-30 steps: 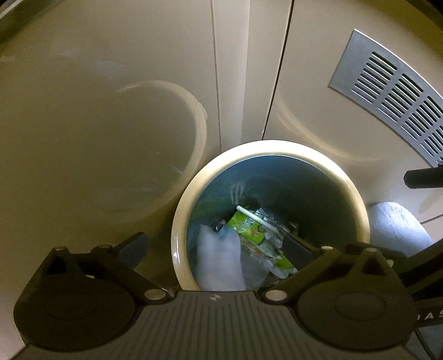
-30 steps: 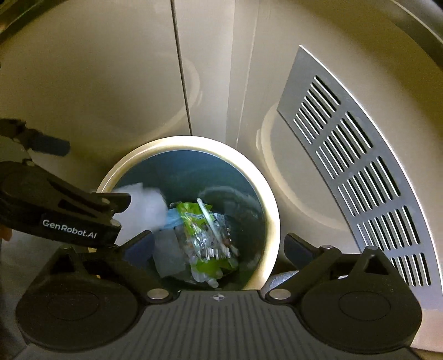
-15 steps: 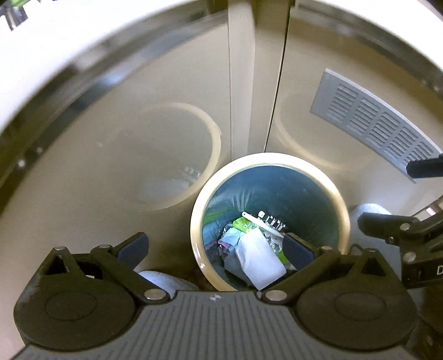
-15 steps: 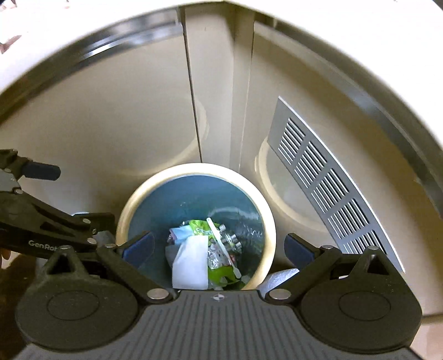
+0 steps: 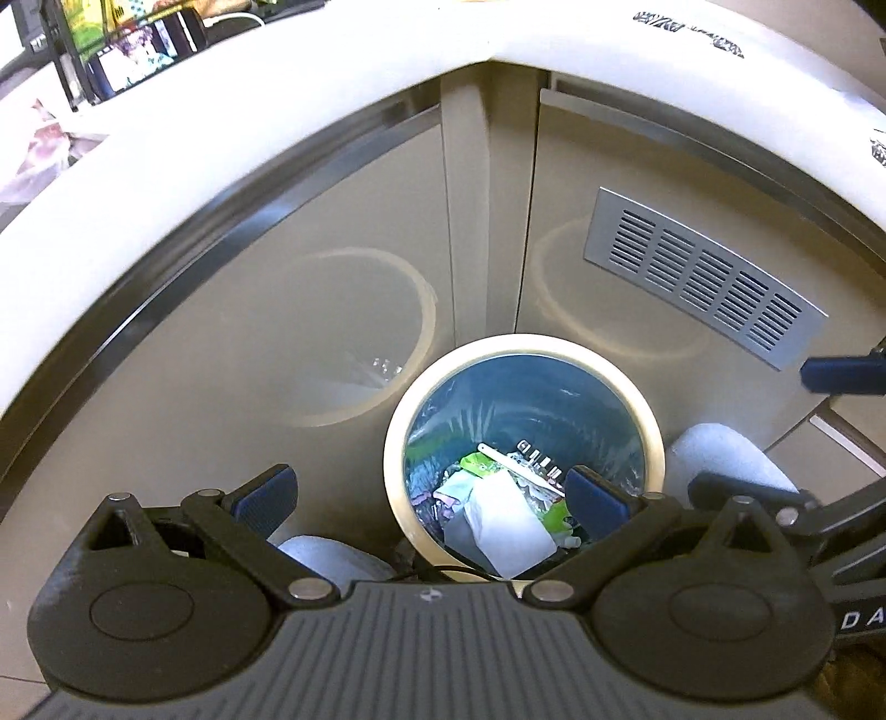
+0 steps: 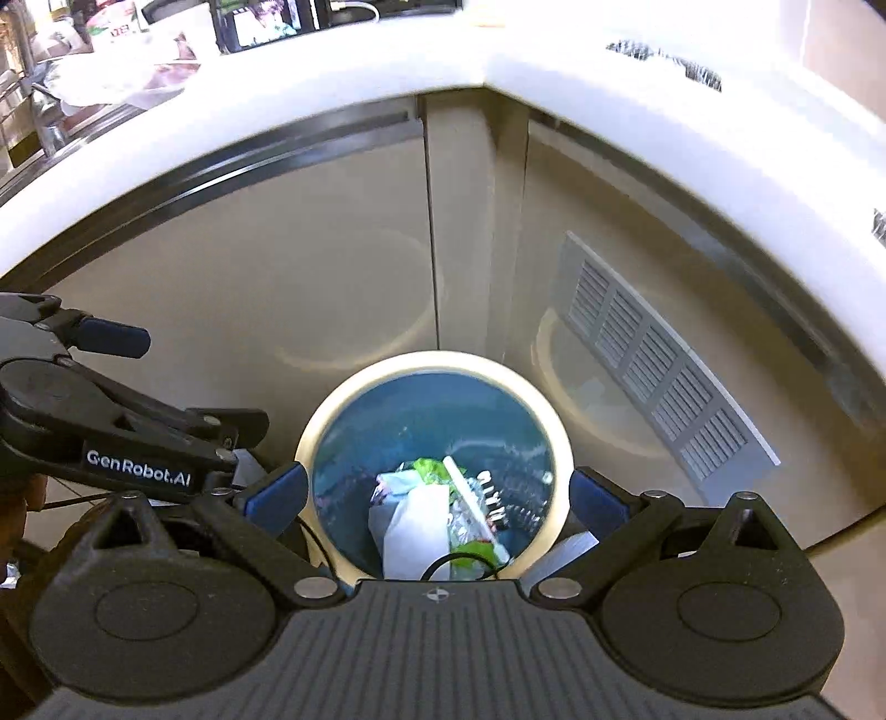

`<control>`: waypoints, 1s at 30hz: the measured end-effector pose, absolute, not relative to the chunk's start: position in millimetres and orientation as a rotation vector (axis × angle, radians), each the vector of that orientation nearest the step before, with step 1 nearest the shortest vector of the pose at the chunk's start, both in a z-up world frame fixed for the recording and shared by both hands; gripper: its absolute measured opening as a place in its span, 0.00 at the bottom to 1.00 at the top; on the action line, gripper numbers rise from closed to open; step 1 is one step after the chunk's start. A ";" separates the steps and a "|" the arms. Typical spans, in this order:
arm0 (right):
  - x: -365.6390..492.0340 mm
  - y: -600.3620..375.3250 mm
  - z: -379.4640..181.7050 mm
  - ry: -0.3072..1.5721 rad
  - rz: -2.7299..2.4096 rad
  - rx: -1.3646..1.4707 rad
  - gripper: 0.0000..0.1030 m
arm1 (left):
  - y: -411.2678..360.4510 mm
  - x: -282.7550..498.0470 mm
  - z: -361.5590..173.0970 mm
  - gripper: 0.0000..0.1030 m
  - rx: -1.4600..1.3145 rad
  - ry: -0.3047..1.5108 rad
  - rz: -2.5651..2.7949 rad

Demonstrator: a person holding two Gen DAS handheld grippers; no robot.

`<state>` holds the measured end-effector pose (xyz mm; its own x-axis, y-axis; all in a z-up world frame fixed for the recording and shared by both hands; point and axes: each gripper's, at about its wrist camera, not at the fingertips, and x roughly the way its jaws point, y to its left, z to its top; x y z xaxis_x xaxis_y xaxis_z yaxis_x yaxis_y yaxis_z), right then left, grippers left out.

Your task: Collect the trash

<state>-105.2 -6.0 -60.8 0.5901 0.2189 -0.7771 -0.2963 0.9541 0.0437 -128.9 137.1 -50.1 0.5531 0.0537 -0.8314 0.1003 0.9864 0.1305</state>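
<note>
Left-wrist view looks down over the left gripper [image 5: 431, 495], its jaws spread wide and holding nothing, blue pads [image 5: 264, 492] set well apart at the near edge. Just beyond them stands a round trash bin [image 5: 394, 443] with a cream rim and a dark blue liner. Inside, near the bottom, lies the collected trash: a white sheet of paper [image 5: 506, 523] on top, a green wrapper [image 5: 477, 464] beside it, a white stick [image 5: 512, 462] across the pile and crumpled clear plastic at the right. The right gripper's black body [image 5: 786, 512] enters at the near right edge.

Right-wrist view shows the right gripper [image 6: 437, 493] likewise with jaws wide and empty, framing the same bin [image 6: 559, 471], the paper [image 6: 418, 523] and the wrapper [image 6: 431, 468] in it. The left gripper's body [image 6: 127, 437], lettered "GenRobot.AI", reaches in from the left.

Behind the bin, glossy beige cabinet doors [image 5: 249, 343] meet at a corner post and mirror the bin's rim. A grey vent grille [image 5: 703, 274] sits on the right door. Farther off, a white counter [image 5: 332, 77] runs above the cabinets; at far left on it are a screen [image 6: 260, 22] showing a picture and a crumpled plastic bag [image 6: 119, 75].
</note>
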 end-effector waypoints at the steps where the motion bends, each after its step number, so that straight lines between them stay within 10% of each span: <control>1: -108.3 -6.2 -57.9 0.880 0.296 -0.096 0.98 | 136.0 -130.6 -50.5 1.00 0.175 0.982 -0.027; 30: -127.0 4.2 -52.0 0.858 0.253 -0.148 1.00 | 135.2 -140.8 -55.7 1.00 0.149 0.985 0.008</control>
<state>-127.0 4.2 -52.0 0.6269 0.1606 -0.7624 -0.2792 0.9598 -0.0274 -140.8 135.2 -55.7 0.5538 0.0742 -0.8294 0.0608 0.9898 0.1292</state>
